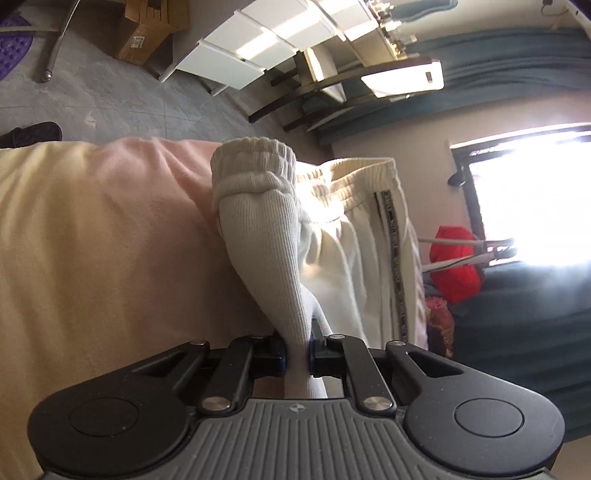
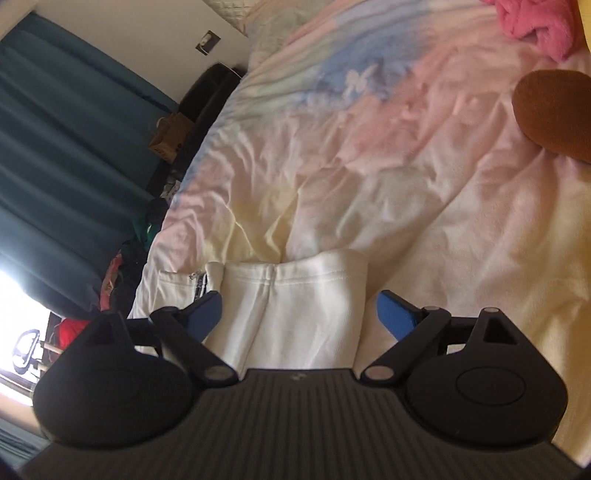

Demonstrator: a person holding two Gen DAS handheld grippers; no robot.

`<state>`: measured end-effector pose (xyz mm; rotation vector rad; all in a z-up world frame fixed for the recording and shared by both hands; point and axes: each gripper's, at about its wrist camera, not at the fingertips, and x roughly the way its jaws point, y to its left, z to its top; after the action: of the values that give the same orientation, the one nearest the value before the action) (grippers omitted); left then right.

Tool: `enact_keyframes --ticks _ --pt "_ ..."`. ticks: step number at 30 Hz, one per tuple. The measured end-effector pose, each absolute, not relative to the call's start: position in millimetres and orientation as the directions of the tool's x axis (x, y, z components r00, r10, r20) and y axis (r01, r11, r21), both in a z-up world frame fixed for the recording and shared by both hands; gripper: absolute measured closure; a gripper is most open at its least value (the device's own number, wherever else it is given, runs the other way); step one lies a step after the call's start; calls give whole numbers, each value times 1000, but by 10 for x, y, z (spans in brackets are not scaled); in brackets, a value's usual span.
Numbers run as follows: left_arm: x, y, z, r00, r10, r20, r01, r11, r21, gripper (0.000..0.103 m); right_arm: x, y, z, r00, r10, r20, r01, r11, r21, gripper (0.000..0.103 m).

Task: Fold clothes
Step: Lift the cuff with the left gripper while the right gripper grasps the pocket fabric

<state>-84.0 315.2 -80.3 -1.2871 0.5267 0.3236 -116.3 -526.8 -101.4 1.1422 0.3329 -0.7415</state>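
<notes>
In the left wrist view my left gripper [image 1: 298,350] is shut on a bunched strip of white ribbed fabric [image 1: 273,258] that ends in a gathered elastic cuff [image 1: 255,166]. It belongs to a pair of white trousers [image 1: 354,240] with a dark printed side stripe [image 1: 393,243], lying on the pastel bedspread [image 1: 92,240]. In the right wrist view my right gripper [image 2: 299,306] stands open just over a folded end of the white trousers [image 2: 295,291]. Its blue pads [image 2: 395,314] sit either side of the cloth without pressing on it.
The bedspread [image 2: 369,166] reaches far beyond the garment. A brown cushion [image 2: 554,114] and a pink cloth [image 2: 535,22] lie at its far right. Teal curtains [image 2: 74,129] and a clothes pile [image 2: 125,266] border the bed's left. A red item [image 1: 458,266] sits by the window.
</notes>
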Motion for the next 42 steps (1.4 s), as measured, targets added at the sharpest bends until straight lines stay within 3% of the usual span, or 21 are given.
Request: enact_keyframes --ticks 3,4,5,12,14,16,20,24,25,26,27,31,35,42 --pt "-943 3075 -693 856 -26 -516 -489 282 -826 93 -1161 -5286 -1118 724 -322 -609 680 188 709 10" --pt "-956 3077 -685 862 -29 -506 -480 277 -832 93 -1153 -5294 -1158 735 -299 -609 670 183 719 13" --pt "-961 3085 -688 863 -32 -505 -479 270 -836 93 -1135 -5303 -1200 741 -274 -613 666 175 726 21" --pt "-916 3199 -832 817 -62 -573 -549 216 -807 92 -952 -5425 -1400 724 -254 -641 687 187 702 31" --pt "-892 3214 -851 808 -69 -585 -559 220 -799 92 -855 -5482 -1453 711 -256 -655 703 228 673 59" --pt "-831 3195 -858 804 -85 -589 -558 237 -795 92 -783 -5519 -1509 691 -270 -671 723 292 627 77" --pt "-677 3089 -856 802 -155 -577 -517 305 -800 74 -808 -5514 -1494 736 -282 -616 675 379 633 92" --pt "-627 3062 -872 785 -161 -599 -528 332 -782 67 -855 -5461 -1277 790 -334 -515 614 428 664 95" --pt "-644 3083 -892 788 -160 -595 -530 315 -787 71 -861 -5443 -1226 796 -343 -499 605 439 664 95" --pt "-661 3104 -912 791 -158 -591 -533 297 -792 87 -875 -5426 -1180 802 -352 -484 598 448 665 95" --pt "-692 3127 -919 799 -154 -581 -529 279 -802 93 -900 -5413 -1137 808 -359 -468 589 449 672 95" --pt "-898 3210 -850 860 -122 -496 -465 212 -859 93 -1002 -5402 -1012 815 -379 -438 576 442 688 98" --pt "-899 3157 -545 891 -93 -444 -396 317 -862 93 -945 -5417 -887 820 -368 -438 568 440 695 98" --pt "-305 3240 -88 895 -101 -435 -372 372 -850 93 -240 -5435 -321 848 -373 -375 529 562 636 98"
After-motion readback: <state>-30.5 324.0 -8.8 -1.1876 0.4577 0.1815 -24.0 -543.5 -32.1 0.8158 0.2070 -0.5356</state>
